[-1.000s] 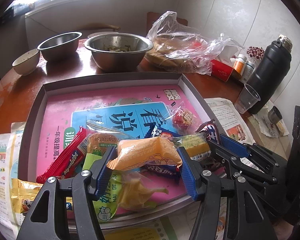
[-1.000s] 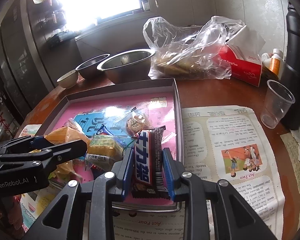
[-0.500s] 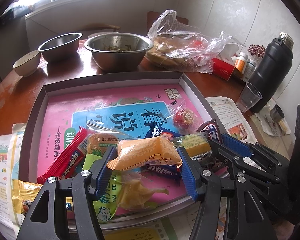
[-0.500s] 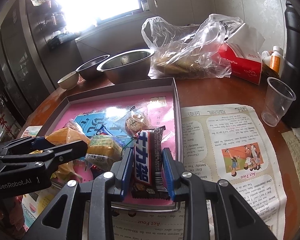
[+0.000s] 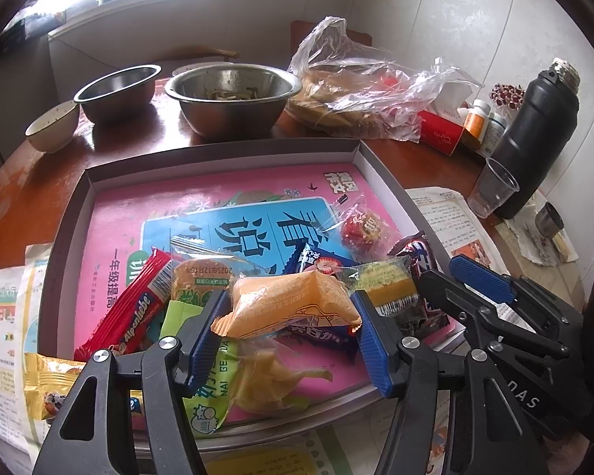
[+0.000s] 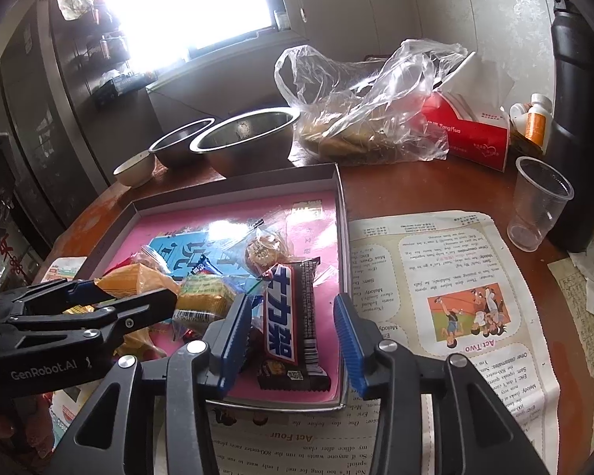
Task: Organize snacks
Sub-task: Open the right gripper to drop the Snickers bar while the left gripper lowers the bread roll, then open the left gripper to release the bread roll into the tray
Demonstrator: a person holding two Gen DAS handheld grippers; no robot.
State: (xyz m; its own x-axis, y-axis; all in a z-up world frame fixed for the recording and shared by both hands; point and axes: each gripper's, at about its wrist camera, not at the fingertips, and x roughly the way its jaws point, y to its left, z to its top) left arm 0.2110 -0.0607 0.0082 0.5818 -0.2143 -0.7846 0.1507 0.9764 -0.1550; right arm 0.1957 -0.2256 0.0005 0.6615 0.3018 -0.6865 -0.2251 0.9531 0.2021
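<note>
Presently the chocolate bar [image 6: 293, 316] lies flat in the near right corner of the grey tray [image 6: 338, 182], between the jaws of the right gripper [image 6: 293, 340], which have just been opening and stand clear of it on both sides. Left gripper [image 5: 293, 340] has its jaws partly open and closed on an orange snack packet [image 5: 293, 304], held above the snack pile. Tray rests on the tabletop [image 6: 408, 182], beside a printed sheet [image 6: 447, 277].

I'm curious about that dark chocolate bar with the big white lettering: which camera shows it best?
The right wrist view: the chocolate bar lies whole between open fingers, lettering readable. The left wrist view catches only its upper end, the rest hidden by other snacks.
</note>
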